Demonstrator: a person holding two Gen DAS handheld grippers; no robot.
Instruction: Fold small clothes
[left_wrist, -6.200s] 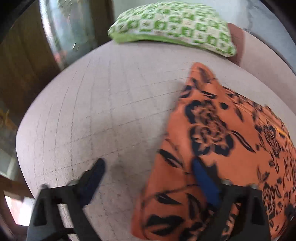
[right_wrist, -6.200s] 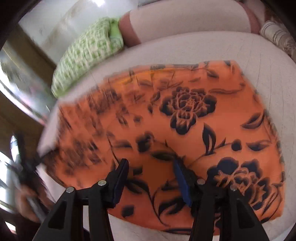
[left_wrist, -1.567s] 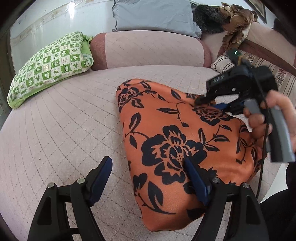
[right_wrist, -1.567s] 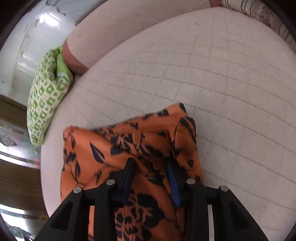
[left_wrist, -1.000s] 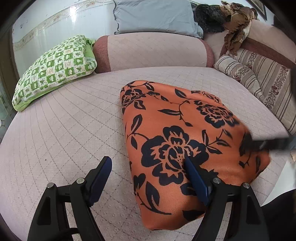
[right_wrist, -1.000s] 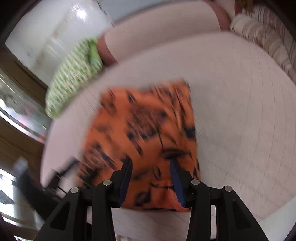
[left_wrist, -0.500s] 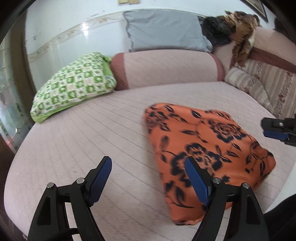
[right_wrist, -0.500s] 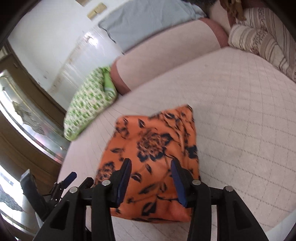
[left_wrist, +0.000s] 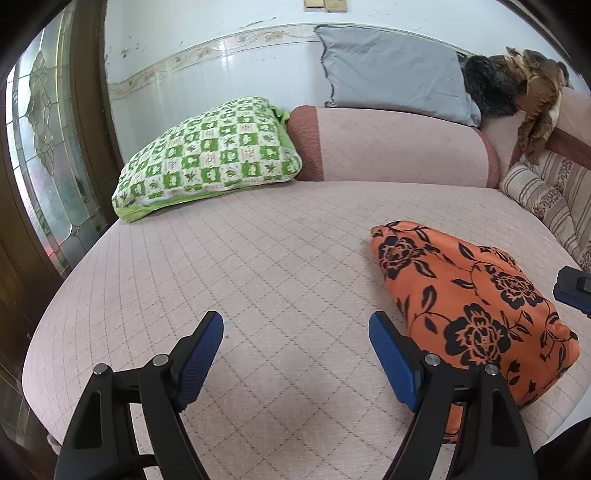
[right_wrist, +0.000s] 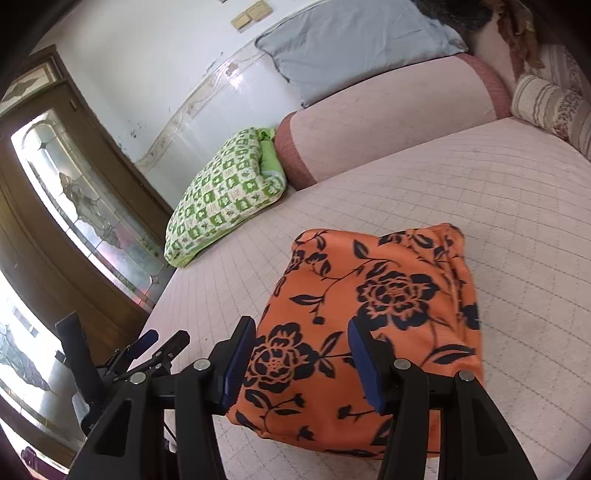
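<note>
A pink quilted bed (left_wrist: 258, 266) carries a folded orange flowered cloth (left_wrist: 476, 306) near its front edge, a green checked pillow (left_wrist: 210, 155) at the back and a striped cushion (left_wrist: 543, 199) alongside.

Left gripper (left_wrist: 295, 332) & right gripper (right_wrist: 301, 334): black plastic frames w/ triangular cut-outs, silver round screws, ribbed blue pads (left_wrist: 201, 354) on jaws, thin black cable.

One folded orange cloth with black flowers (left_wrist: 469, 295) lies near right on the pink quilted bed (left_wrist: 258, 266). Three pillows: green-checked (left_wrist: 210, 162) far left, grey (left_wrist: 391, 85) far, striped (left_wrist: 546, 199) far right.
</note>
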